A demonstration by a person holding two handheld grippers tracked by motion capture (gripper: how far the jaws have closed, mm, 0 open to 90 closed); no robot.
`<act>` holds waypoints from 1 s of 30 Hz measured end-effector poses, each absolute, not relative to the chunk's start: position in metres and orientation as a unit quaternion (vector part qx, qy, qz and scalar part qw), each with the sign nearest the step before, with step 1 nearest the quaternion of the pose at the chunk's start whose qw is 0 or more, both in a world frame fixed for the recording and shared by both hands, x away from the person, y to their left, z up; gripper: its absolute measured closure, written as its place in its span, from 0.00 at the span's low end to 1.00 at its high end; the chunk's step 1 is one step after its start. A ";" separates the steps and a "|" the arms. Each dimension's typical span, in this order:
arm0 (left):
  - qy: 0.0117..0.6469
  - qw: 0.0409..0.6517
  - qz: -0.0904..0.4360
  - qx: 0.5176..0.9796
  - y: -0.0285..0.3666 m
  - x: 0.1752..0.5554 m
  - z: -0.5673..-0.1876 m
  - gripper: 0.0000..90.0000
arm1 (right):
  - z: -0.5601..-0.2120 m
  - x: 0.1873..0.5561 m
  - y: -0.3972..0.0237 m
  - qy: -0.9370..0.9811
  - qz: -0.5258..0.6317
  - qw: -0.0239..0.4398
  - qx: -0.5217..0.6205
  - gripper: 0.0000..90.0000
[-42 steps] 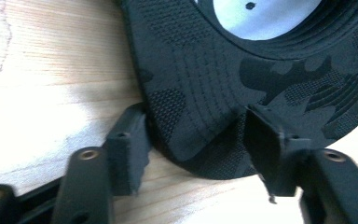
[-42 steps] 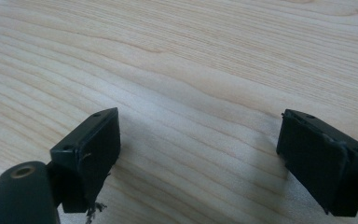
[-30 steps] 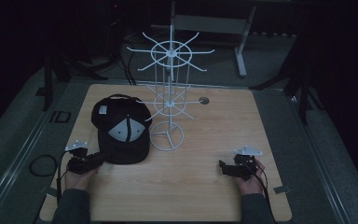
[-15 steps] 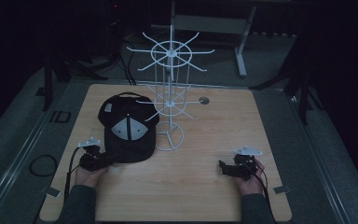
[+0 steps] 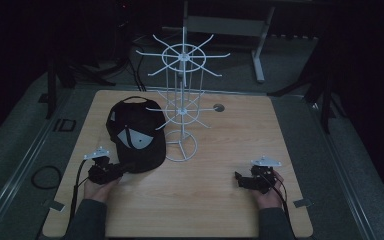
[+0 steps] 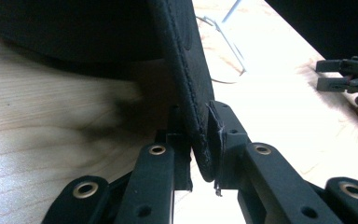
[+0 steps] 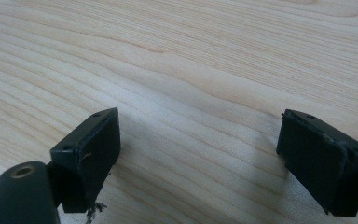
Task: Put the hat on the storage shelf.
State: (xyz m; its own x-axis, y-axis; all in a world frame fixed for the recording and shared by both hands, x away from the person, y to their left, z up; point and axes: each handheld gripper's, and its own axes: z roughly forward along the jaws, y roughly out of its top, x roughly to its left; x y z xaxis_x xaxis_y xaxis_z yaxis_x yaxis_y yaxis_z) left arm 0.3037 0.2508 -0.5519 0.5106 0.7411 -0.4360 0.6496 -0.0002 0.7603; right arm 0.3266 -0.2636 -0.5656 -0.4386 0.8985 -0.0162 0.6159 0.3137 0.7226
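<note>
A black baseball cap (image 5: 135,135) with a grey patch lies on the wooden table (image 5: 220,150), left of a white wire display rack (image 5: 182,107). My left gripper (image 5: 114,170) is at the cap's near edge. Its jaws have just been closing, and in the left gripper view they (image 6: 198,135) pinch the cap's stiff brim (image 6: 186,79), which stands on edge between the pads. My right gripper (image 5: 240,179) rests near the table's front right, jaws (image 7: 198,154) wide apart over bare wood with nothing between them. It also shows far off in the left gripper view (image 6: 349,77).
The rack's round base ring (image 5: 181,149) sits just right of the cap, with hooked arms spreading above. A small round hole (image 5: 219,107) is in the tabletop behind the rack. Dark floor and cables surround the table.
My left gripper has moved right and forward to the cap's near edge and closed on the brim. The cap has shifted slightly. The right gripper has stayed put.
</note>
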 end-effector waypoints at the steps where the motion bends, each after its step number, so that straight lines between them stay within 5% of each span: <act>1: 0.493 0.507 0.045 0.706 0.251 0.304 -0.552 0.91 | -0.566 0.327 -0.264 0.782 0.329 0.215 0.484 0.15; 30: 0.538 0.505 0.137 0.661 0.265 0.294 -0.528 0.96 | -0.566 0.326 -0.263 0.783 0.330 0.213 0.483 0.15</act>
